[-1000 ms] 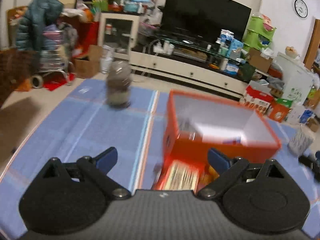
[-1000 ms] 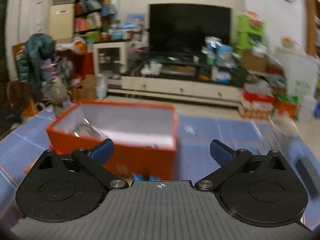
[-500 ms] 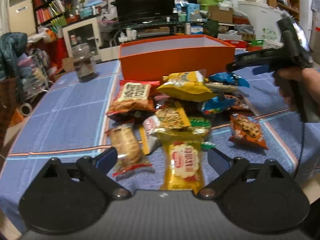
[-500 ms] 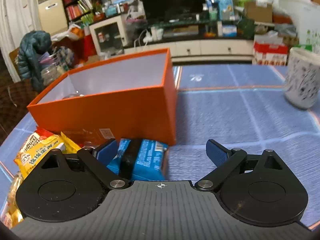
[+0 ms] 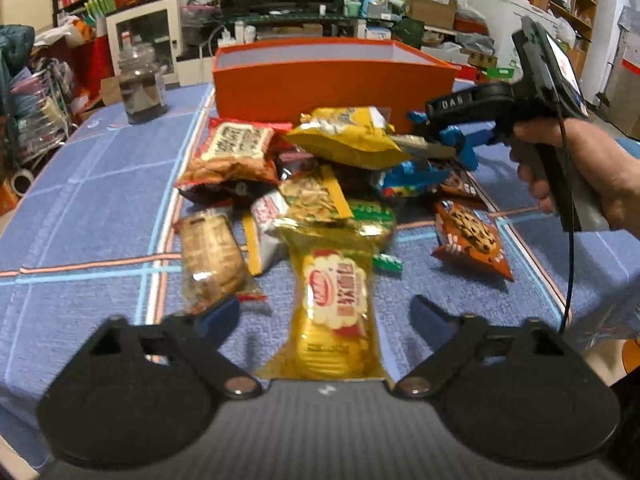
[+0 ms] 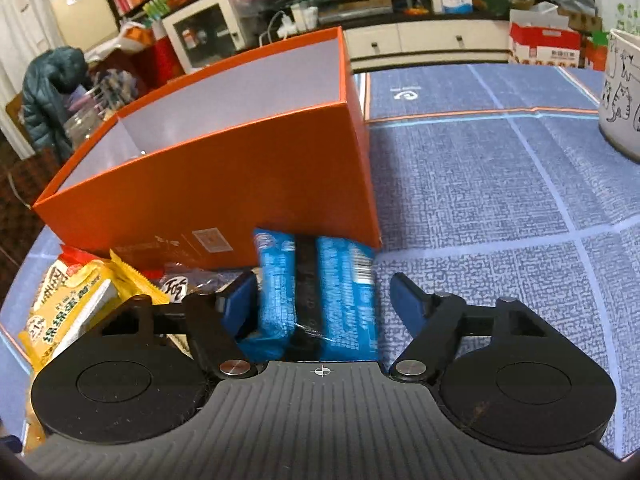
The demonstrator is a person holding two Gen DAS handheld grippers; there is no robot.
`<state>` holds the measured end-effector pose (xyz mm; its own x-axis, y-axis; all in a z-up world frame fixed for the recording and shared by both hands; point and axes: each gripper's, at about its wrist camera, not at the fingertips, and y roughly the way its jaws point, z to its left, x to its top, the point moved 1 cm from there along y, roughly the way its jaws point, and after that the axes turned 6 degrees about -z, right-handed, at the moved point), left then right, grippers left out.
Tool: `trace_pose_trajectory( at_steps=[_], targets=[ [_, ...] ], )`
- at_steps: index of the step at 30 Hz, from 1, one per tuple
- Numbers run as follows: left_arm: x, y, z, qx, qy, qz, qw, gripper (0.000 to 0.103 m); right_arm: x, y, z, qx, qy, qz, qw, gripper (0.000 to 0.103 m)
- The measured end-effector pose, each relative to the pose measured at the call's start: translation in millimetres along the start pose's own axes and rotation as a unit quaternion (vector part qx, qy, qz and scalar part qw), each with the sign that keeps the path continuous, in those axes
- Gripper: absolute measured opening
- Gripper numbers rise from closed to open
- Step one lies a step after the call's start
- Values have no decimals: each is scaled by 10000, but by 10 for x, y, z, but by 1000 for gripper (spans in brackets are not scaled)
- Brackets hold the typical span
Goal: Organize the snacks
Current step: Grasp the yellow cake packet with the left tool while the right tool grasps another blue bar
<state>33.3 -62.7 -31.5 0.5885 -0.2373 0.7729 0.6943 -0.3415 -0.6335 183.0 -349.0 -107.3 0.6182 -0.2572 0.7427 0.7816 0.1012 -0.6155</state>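
Observation:
A pile of snack packets [image 5: 304, 184] lies on the blue cloth in front of an orange box [image 5: 332, 80], whose inside is hidden. My left gripper [image 5: 326, 314] is low over the pile's near edge. Its jaws are closing around a yellow packet [image 5: 336, 300], with gaps still on both sides. In the right wrist view my right gripper [image 6: 322, 296] is closing around a blue packet [image 6: 316, 280] that lies against the orange box [image 6: 220, 184]. Its right pad is still clear of the packet. A hand [image 5: 580, 160] holds that right gripper [image 5: 452, 136] at the pile's far right.
A glass jar [image 5: 140, 84] stands left of the box. A white mug with cat drawings [image 6: 622, 108] is at the far right. An orange cookie packet [image 5: 472, 236] lies apart to the right of the pile. Bare blue cloth [image 6: 500, 200] stretches right of the box.
Both grippers have come down and back from the box to the snack pile. Their jaws have narrowed, the left around the yellow packet, the right around the blue one.

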Motion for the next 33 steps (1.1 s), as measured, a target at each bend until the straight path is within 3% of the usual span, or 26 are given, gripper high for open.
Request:
trace_pose_trajectory(
  at_steps=[3, 8, 12, 14, 17, 26, 33],
  targets=[
    [-22, 45, 9, -59, -147, 112, 9998, 83, -15, -80, -25, 41, 47, 19, 10000, 59],
    [-1, 114, -13, -48, -187, 175, 9997, 69, -20, -125, -67, 42, 53, 28, 10000, 59],
    [-12, 174, -62, -131, -178, 350, 9991, 43, -12, -128, -77, 58, 32, 39, 10000, 60],
    [-9, 169, -71, -269, -215, 361, 9988, 43, -4, -148, -81, 179, 113, 50, 9998, 37],
    [11, 149, -62, -442, -402, 382, 9975, 39, 13, -188, -17, 141, -77, 56, 9999, 37],
    [133, -8, -59, -151, -196, 19, 9997, 38, 9, -401, 294, -372, -1010, -330, 9936, 37],
    [316, -81, -76, 116, -121, -198, 9997, 38, 20, -704, 422, -409, -1145, -619, 9906, 37]
  ],
)
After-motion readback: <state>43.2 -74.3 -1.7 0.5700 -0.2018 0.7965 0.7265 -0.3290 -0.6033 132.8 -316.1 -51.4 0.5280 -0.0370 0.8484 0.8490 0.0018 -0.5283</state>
